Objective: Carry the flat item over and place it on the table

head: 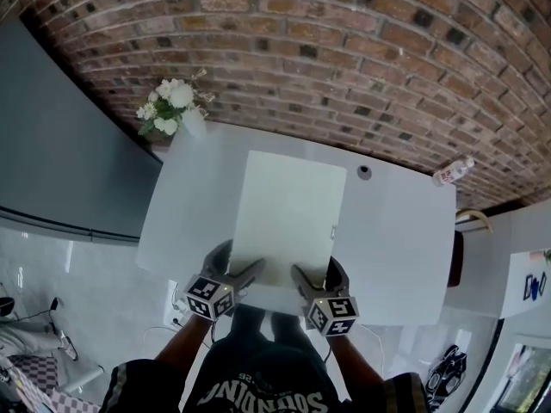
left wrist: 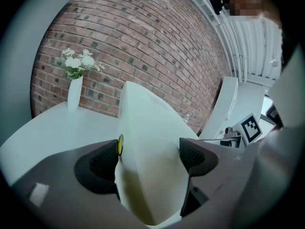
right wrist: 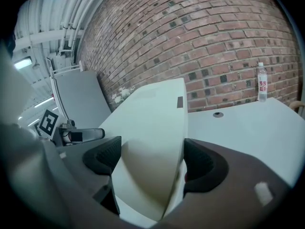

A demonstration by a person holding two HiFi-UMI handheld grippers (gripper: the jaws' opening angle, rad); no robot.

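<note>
A flat pale-green board [head: 286,218] hangs over the white table [head: 405,248], held by its near edge. My left gripper [head: 244,275] is shut on the board's near left corner, and my right gripper [head: 303,275] is shut on its near right corner. In the left gripper view the board [left wrist: 147,142] fills the gap between both dark pads [left wrist: 193,154]. The right gripper view shows the board [right wrist: 152,142] pinched between the jaws, with a small dark tab near its far edge. Whether the board touches the table I cannot tell.
A white vase of white flowers [head: 176,110] stands at the table's far left corner. A small bottle [head: 453,171] sits at the far right, near a round cable hole [head: 364,172]. A brick wall [head: 344,50] runs behind. A grey panel [head: 60,162] stands to the left.
</note>
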